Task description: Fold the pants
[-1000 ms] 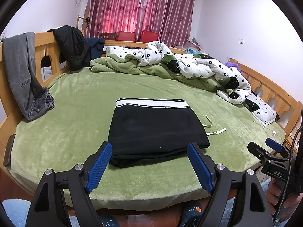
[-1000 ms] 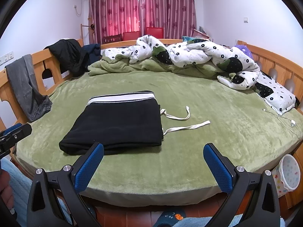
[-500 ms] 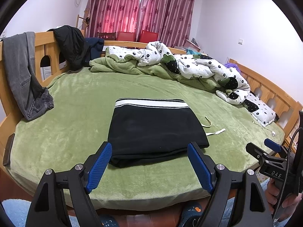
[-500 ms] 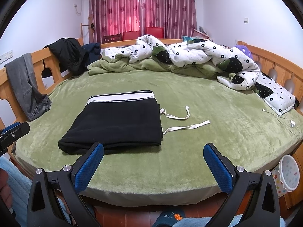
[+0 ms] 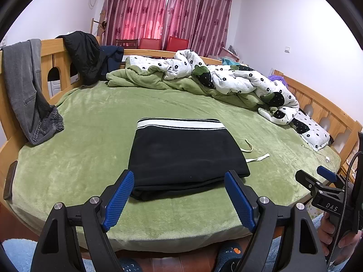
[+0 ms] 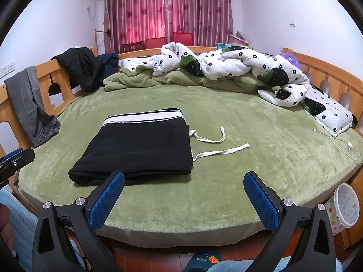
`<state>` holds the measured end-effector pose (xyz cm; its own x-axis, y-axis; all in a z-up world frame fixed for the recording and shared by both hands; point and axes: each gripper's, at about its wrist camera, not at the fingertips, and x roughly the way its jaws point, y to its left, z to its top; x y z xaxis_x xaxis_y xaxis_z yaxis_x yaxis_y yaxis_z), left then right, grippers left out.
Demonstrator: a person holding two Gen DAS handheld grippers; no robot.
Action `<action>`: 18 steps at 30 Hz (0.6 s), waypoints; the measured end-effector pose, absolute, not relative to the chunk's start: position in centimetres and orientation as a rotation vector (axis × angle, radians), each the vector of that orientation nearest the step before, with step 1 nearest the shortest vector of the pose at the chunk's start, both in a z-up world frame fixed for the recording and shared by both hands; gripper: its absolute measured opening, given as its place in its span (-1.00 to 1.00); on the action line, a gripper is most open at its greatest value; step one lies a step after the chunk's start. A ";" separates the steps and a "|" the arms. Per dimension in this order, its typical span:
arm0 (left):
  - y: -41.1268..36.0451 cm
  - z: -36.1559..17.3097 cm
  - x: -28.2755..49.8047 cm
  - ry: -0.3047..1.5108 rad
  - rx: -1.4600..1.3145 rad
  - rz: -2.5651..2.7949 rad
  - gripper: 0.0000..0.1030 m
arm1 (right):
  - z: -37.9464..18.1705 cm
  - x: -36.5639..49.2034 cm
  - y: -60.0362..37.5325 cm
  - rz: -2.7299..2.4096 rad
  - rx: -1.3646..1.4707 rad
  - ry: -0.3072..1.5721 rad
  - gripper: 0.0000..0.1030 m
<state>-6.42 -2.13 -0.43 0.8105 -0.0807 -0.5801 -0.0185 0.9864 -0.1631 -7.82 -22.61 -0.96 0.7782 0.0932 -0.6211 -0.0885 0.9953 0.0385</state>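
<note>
Pants (image 5: 186, 158) lie folded into a compact black rectangle on the green bed cover (image 5: 74, 163), near its front edge, striped waistband at the far side. From the left wrist view I see nothing changed across the last second: the bundle sits exactly where it did, and my left gripper (image 5: 179, 198) hangs short of it with jaws spread wide, nothing between the blue pads. At the right edge of this view the right gripper (image 5: 317, 179) shows, gripped by a hand (image 5: 335, 242), off the bed

From the right wrist view the pants (image 6: 138, 149) look the same as a second ago, with the white drawstring (image 6: 217, 153) trailing loose on the cover to their right. My right gripper (image 6: 183, 199) is likewise released and empty, well clear of the cloth. Grey jeans (image 6: 34, 106) hang over the wooden rail, untouched

I judge that stillness to mean the folding is done: both tools are let go, pulled back, and the bundle holds its shape. Only the stray drawstring might want tucking
</note>
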 end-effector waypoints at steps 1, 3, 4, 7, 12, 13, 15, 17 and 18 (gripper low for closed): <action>-2.1 -0.4 -6.4 0.626 -0.165 -0.036 0.57 | -0.9 -7.9 -22.6 0.098 0.007 0.672 1.00; -2.2 -0.4 -6.5 0.625 -0.164 -0.036 0.57 | -0.9 -7.8 -22.6 0.098 0.007 0.672 1.00; -2.2 -0.4 -6.5 0.626 -0.164 -0.036 0.57 | -0.9 -7.9 -22.6 0.098 0.006 0.672 1.00; -2.3 -0.4 -6.5 0.625 -0.165 -0.034 0.57 | -0.9 -7.9 -22.5 0.097 0.006 0.672 1.00; -2.3 -0.4 -6.5 0.626 -0.167 -0.034 0.57 | -0.9 -7.8 -22.5 0.094 0.005 0.672 1.00; -2.3 -0.4 -6.5 0.625 -0.166 -0.033 0.57 | -0.9 -7.8 -22.5 0.092 0.004 0.672 1.00; -2.2 -0.4 -6.5 0.624 -0.166 -0.034 0.57 | -0.9 -7.8 -22.5 0.092 0.003 0.672 1.00; -2.3 -0.3 -6.5 0.622 -0.168 -0.035 0.57 | -1.0 -7.8 -22.6 0.094 0.004 0.672 1.00; -2.3 -0.3 -6.5 0.620 -0.168 -0.034 0.57 | -0.9 -7.8 -22.5 0.093 0.003 0.672 1.00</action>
